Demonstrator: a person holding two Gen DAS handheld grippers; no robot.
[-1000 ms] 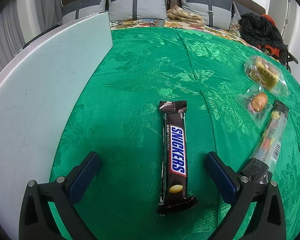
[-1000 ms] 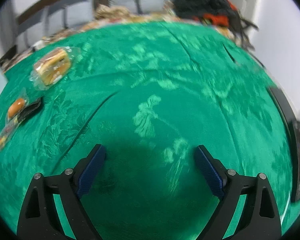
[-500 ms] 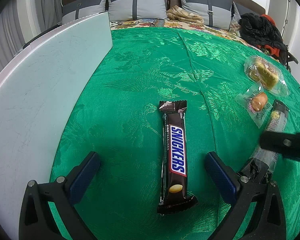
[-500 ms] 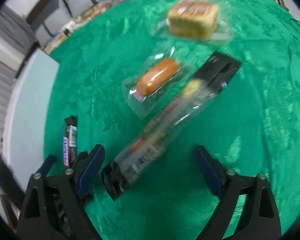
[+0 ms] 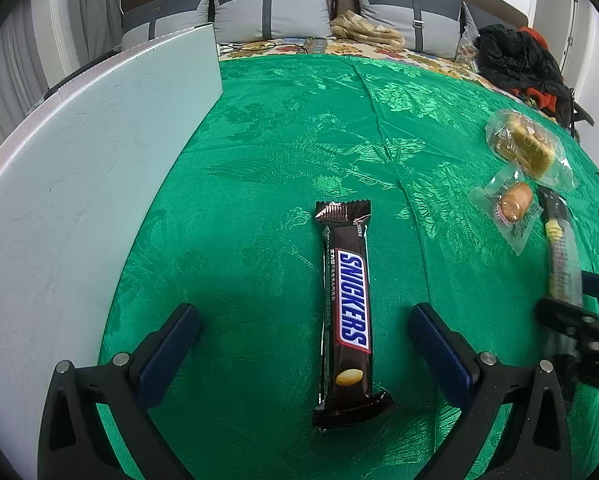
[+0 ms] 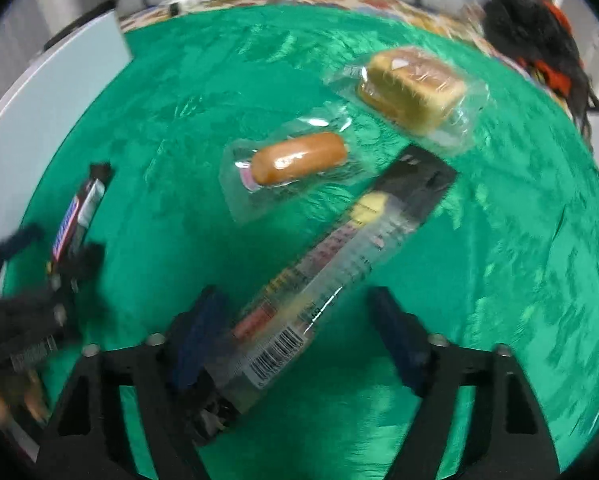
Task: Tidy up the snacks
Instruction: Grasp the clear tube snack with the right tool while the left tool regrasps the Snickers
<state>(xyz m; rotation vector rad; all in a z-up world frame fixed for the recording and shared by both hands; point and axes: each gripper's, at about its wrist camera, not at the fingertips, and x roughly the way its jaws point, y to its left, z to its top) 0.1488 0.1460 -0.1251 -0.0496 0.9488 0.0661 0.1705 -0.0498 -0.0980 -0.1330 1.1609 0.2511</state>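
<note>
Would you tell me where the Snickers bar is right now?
In the left wrist view, the Snickers bar lies lengthwise on the green cloth between the open left gripper's fingers, right of the white board.

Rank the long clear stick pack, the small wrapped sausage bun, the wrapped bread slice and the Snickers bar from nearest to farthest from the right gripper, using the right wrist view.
1. Long clear stick pack, lying between the open fingers of the right gripper.
2. Small wrapped sausage bun, ahead, slightly left.
3. Wrapped bread slice, farther ahead, to the right.
Snickers bar, far left, is too close to call against the bun.

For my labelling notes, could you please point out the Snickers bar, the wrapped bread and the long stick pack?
Snickers bar (image 5: 349, 312): left wrist view, on the logo.
Wrapped bread (image 6: 411, 88): right wrist view, loaf top.
Long stick pack (image 6: 339, 260): right wrist view, clear mid-section.
</note>
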